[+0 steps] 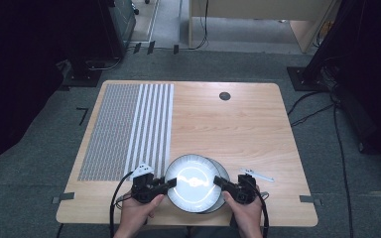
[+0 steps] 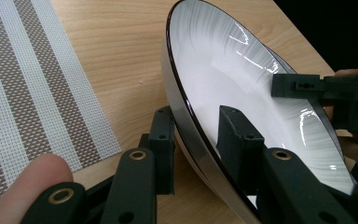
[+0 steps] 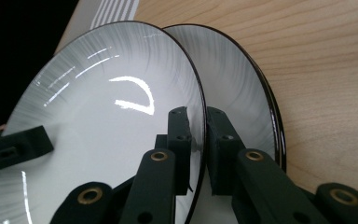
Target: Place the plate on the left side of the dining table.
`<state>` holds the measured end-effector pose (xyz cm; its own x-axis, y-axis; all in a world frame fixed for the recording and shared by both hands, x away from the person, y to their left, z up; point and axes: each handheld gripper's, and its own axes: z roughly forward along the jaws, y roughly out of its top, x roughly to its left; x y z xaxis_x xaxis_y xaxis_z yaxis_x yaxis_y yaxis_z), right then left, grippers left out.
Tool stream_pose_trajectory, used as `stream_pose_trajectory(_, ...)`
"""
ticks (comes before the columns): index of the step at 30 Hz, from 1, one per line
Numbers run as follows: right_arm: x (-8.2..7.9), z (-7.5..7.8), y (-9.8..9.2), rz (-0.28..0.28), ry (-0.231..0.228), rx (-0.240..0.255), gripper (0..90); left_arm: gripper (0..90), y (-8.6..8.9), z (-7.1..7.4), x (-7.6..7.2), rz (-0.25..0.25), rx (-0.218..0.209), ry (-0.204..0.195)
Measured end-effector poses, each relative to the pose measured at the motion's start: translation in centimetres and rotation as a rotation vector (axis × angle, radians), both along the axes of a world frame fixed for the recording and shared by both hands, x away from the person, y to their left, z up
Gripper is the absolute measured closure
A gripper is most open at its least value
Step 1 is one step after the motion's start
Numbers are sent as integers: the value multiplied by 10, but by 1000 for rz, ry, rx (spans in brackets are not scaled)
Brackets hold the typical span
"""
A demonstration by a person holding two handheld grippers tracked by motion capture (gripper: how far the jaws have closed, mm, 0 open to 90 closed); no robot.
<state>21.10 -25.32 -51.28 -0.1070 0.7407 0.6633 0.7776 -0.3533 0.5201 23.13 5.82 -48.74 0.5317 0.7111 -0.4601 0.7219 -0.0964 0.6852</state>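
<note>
Left gripper [image 1: 167, 184] and right gripper [image 1: 222, 182] are clenching opposite rims of the top plate [image 1: 191, 179]; it is sitting between them, above a second plate [image 3: 242, 88].

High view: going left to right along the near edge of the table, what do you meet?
Left gripper clamped on the rim → upper plate → lower plate peeking out beneath it → right gripper clamped on the opposite rim → small white piece lying on the wooden table.
</note>
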Motion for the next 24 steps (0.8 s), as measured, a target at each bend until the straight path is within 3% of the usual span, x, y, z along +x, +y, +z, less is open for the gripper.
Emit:
stream_pose_trajectory(1, 0, 0, 0, 0, 0, 0, 841, 685, 1, 0, 1, 1, -7, 8)
stream_pose_trajectory(2, 1, -2, -5, -10, 32, 81, 856, 696, 2, -1, 2, 10, -31, 33)
stream_pose_trajectory(3, 1, -3, -6, -14, 39, 106, 855, 701, 3, -1, 2, 12, -35, 37)
stream_pose_trajectory(5, 0, -3, -5, -16, 37, 101, 856, 709, 3, -1, 2, 20, -41, 44)
stream_pose_trajectory(8, -1, -3, -3, -11, 33, 114, 857, 740, 7, 1, 1, 69, -84, 49)
stream_pose_trajectory(14, -4, 2, 1, -12, 10, 123, 857, 772, 13, 2, 2, 91, -139, 71)
stream_pose_trajectory(18, -5, 3, 4, -13, -2, 89, 846, 774, 13, 1, 3, 95, -147, 73)
stream_pose_trajectory(22, -6, 4, 10, -1, -24, 16, 802, 773, 13, 0, 4, 93, -161, 83)
stream_pose_trajectory(24, -6, 4, 13, 9, -26, 13, 765, 775, 14, -1, 5, 91, -175, 95)
